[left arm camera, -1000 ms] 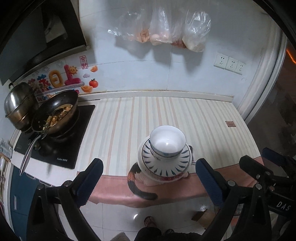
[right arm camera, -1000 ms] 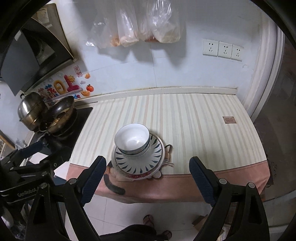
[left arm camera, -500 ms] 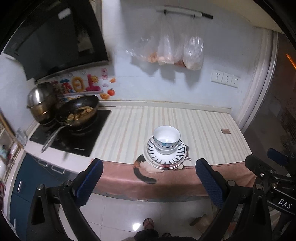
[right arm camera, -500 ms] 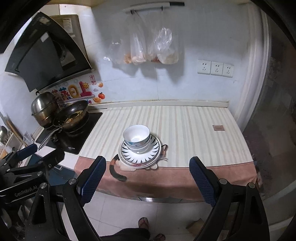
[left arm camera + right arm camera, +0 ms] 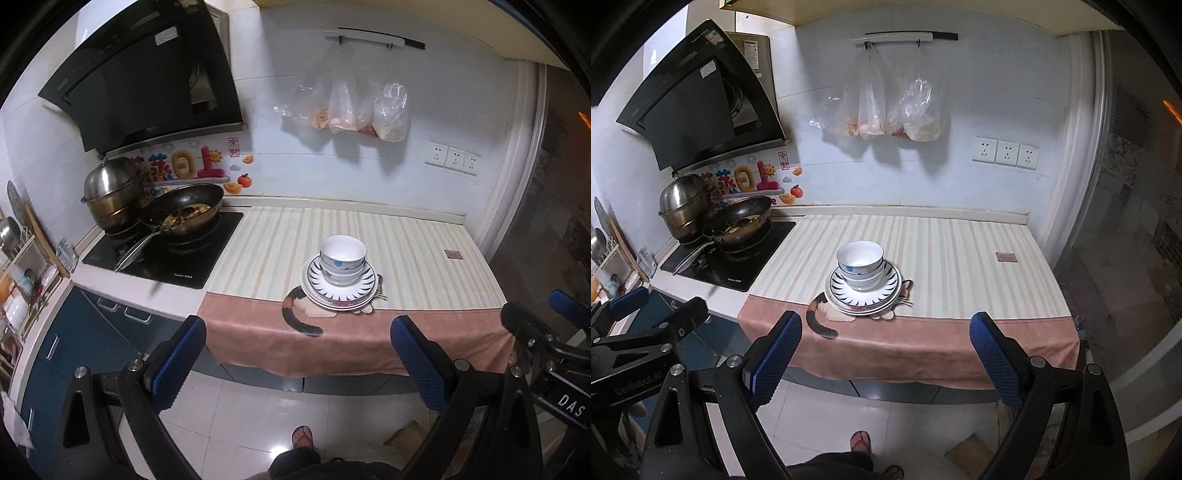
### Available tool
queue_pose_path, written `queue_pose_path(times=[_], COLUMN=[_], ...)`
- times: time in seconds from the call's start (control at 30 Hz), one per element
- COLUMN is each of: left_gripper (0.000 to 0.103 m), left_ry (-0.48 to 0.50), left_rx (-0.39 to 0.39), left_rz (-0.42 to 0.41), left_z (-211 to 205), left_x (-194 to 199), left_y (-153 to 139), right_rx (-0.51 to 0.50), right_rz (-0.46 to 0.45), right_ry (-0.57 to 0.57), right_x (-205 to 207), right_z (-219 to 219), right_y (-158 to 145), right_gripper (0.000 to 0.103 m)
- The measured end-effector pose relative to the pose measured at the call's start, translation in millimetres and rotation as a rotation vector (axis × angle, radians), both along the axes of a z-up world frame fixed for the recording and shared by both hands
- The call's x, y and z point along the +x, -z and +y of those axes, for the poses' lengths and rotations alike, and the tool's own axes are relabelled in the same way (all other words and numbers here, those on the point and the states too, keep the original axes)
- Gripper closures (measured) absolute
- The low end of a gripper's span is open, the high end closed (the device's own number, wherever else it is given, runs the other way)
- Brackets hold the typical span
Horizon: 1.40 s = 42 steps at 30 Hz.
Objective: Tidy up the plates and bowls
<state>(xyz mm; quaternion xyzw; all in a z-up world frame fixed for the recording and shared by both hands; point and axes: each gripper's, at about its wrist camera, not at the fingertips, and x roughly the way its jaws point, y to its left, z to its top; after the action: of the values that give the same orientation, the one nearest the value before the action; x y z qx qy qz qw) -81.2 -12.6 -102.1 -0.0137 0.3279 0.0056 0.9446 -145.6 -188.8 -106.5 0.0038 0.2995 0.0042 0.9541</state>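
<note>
Both grippers have pulled well back from the counter since a second ago, and the hood is now in view. At left, a wok (image 5: 183, 216) holds cooked food. Mid-counter, nested bowls (image 5: 342, 259) sit on stacked plates (image 5: 339, 288). The left gripper (image 5: 295, 363) and right gripper (image 5: 884, 354) are spread wide, holding nothing. "DAS" marks the right gripper.

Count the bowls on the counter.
2: a top bowl nested in a lower bowl, both stacked on the plates near the counter's front edge. A further nested bowl could be hidden.
</note>
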Motion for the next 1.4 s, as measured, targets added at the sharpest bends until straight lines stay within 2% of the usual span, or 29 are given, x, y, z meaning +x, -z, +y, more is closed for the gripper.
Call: queue_pose_path(times=[0.53, 0.87, 1.2, 1.4], left_gripper=[0.001, 0.001, 0.001, 0.001], left_ry=[0.003, 0.056, 0.058, 0.060], left_rx=[0.003, 0.015, 0.016, 0.015], left_rz=[0.000, 0.013, 0.005, 0.006], left_z=[5, 17, 28, 32], left_x=[-19, -12, -13, -12], left_y=[-1, -4, -6, -7], right_rx=[-0.013, 0.005, -0.004, 0.008], right_rz=[-0.021, 0.006, -0.003, 0.021], right_ry=[0.015, 0.060, 0.072, 0.076], right_x=[-18, -13, -18, -20], right_z=[4, 12, 23, 27], right_y=[-4, -4, -7, -2], right_gripper=[0.008, 0.008, 0.008, 0.008])
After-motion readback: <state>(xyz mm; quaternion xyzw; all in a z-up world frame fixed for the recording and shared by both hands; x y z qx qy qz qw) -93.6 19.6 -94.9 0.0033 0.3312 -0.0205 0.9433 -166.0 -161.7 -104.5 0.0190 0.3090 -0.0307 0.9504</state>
